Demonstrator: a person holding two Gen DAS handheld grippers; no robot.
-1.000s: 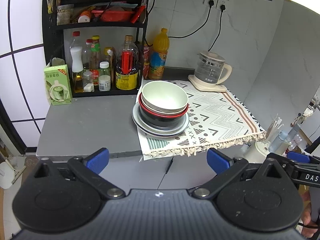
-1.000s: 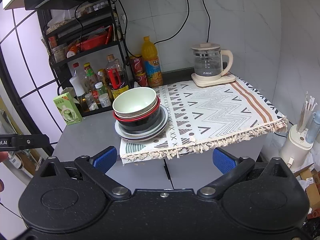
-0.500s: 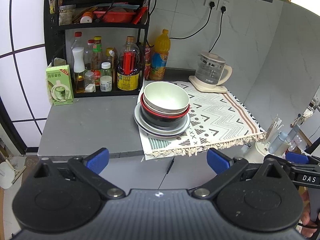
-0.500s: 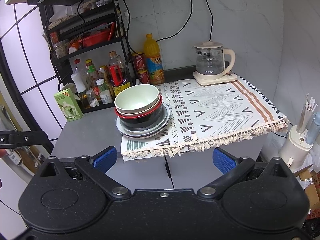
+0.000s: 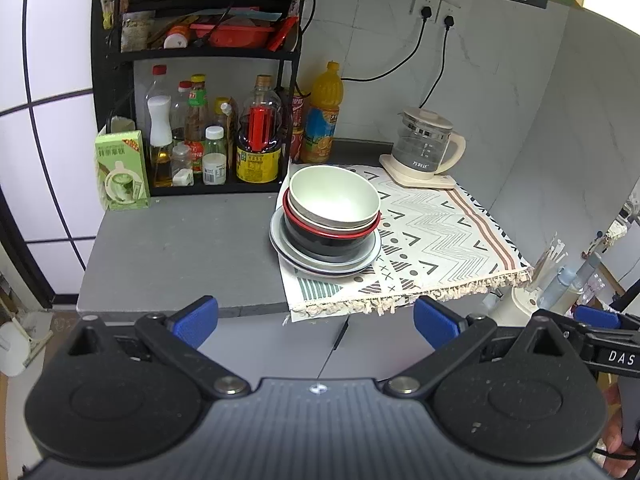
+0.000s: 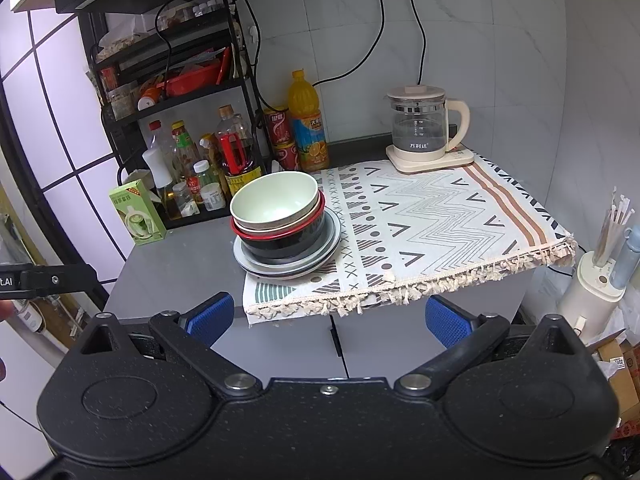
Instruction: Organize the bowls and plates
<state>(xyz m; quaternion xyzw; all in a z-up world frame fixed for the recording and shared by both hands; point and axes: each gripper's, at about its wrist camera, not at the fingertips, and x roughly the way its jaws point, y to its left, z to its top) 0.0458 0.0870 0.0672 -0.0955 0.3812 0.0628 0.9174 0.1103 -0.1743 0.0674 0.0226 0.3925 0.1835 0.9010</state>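
Observation:
A stack of dishes sits on the left part of a patterned cloth (image 5: 440, 236) on the grey counter (image 5: 180, 248). On top is a pale green bowl (image 5: 334, 198), nested in a red-rimmed black bowl (image 5: 324, 240), on grey plates (image 5: 320, 266). The stack also shows in the right wrist view, with the pale green bowl (image 6: 276, 200) on top. My left gripper (image 5: 316, 320) is open and empty, in front of the counter edge. My right gripper (image 6: 328, 318) is open and empty, also short of the counter.
A black rack (image 5: 200, 56) with several bottles stands at the back left, with a green box (image 5: 122, 170) beside it. An orange juice bottle (image 5: 322, 116) and a glass kettle (image 5: 424, 146) stand at the back. A white holder with sticks (image 6: 600, 276) stands at the right, off the counter.
Both grippers have moved a little closer to the counter; the dish stack looks slightly larger. Both stay open and empty.

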